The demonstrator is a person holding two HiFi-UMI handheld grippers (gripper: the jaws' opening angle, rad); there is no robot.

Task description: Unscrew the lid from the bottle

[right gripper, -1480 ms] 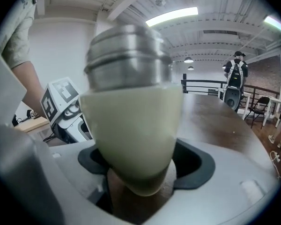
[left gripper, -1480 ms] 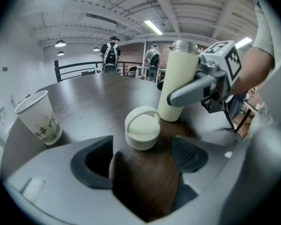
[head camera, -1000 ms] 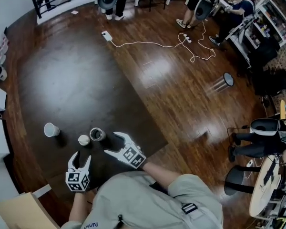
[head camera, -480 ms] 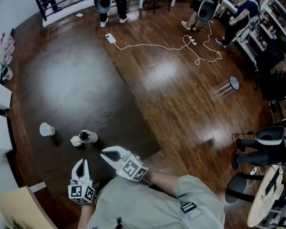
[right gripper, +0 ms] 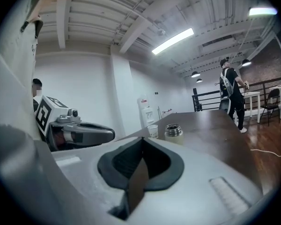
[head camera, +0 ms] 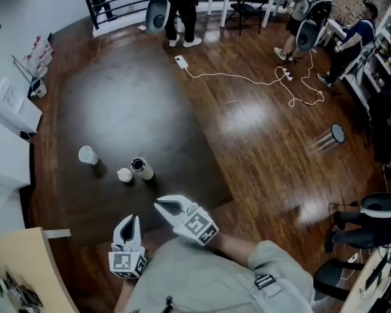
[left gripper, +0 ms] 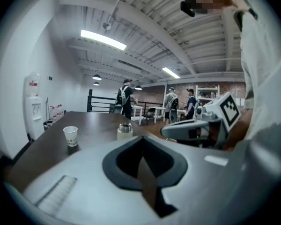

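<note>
A small steel bottle (head camera: 141, 168) stands open-topped on the dark table (head camera: 111, 109), with its pale round lid (head camera: 124, 175) lying just left of it. Both grippers hover near the table's front edge, well short of the bottle. My left gripper (head camera: 131, 219) is shut and empty, and so is my right gripper (head camera: 161, 205). In the left gripper view the bottle (left gripper: 124, 131) shows beyond the shut left gripper (left gripper: 141, 142), with the right gripper (left gripper: 196, 128) alongside. In the right gripper view the bottle (right gripper: 173, 131) stands past the shut right gripper (right gripper: 142, 143). The lid is hidden in both gripper views.
A white paper cup (head camera: 86, 154) stands left of the lid. A light wooden board (head camera: 26, 272) lies at the lower left. On the wood floor beyond are a white cable (head camera: 247, 77), a metal bin (head camera: 329, 137) and several standing people (head camera: 182, 5).
Both grippers were open close to the bottle and lid a second ago. They have since shut on nothing and drawn back and up toward the person. The head camera has tilted.
</note>
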